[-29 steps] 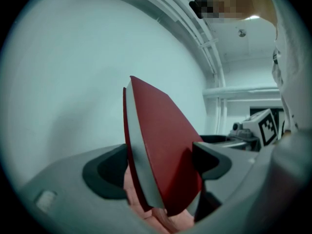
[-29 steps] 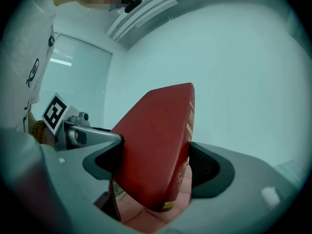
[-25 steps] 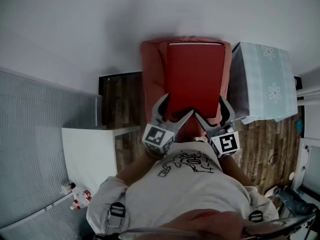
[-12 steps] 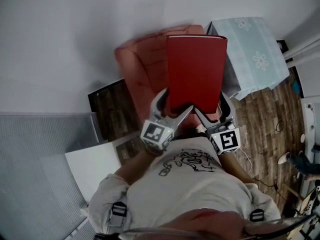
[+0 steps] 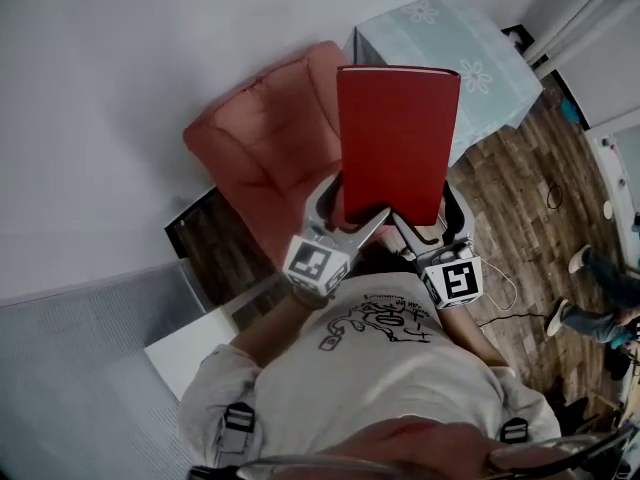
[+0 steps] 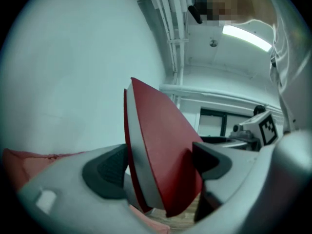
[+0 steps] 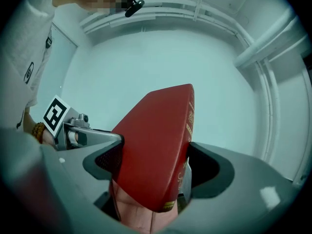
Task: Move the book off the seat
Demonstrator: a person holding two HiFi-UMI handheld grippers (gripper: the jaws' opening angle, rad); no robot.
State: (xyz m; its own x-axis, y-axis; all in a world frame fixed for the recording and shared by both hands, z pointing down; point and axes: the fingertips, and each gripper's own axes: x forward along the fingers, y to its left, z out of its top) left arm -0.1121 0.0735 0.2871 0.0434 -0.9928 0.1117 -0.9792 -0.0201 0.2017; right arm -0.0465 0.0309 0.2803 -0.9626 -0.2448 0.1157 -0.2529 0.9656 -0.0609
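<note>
A pale wall (image 5: pixel 150 58) fills the top of the head view, with wood floor (image 5: pixel 520 188) running down the right. Below the wall sits the salmon armchair (image 5: pixel 260 153), its right side hidden behind the book. Beside it is a table under a flowered cloth (image 5: pixel 450 53), one corner also covered. At the right edge a person's legs (image 5: pixel 590 303) are cut off by the frame.

The red book (image 5: pixel 395 143) is up in the air in front of the chair and off the seat, and its bottom edge is lost behind the tools. The left gripper (image 5: pixel 350 208) is clamped on the lower left corner, pads pressing both covers. The right gripper (image 5: pixel 428 218) is clenched on the lower right corner at the spine. The gold lettering there is too small to read.
</note>
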